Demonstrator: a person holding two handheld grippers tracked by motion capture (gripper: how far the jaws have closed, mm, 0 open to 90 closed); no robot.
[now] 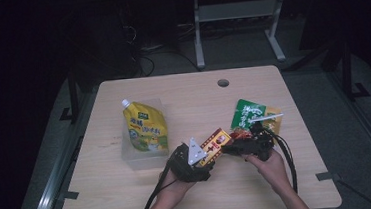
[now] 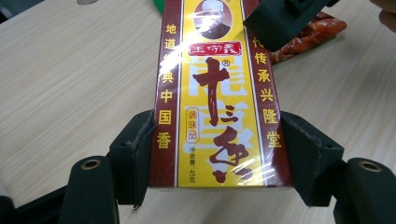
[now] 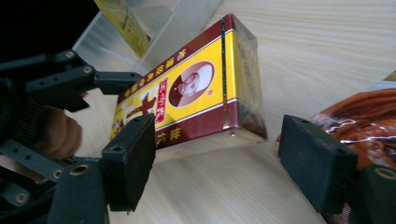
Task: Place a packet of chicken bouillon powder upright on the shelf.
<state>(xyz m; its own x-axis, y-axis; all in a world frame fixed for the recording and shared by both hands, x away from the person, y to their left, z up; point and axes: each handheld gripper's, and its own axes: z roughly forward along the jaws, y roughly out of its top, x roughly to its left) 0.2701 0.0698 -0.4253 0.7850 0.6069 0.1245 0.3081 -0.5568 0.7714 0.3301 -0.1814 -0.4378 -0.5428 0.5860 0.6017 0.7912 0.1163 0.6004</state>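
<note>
left claw: pinching spice box | right claw: spread at box's end | on table

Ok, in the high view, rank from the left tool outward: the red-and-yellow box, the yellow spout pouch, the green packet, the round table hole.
1. red-and-yellow box: clamped in the left tool.
2. yellow spout pouch: up-left, on a clear tray.
3. green packet: up-right.
4. round table hole: far edge.
</note>
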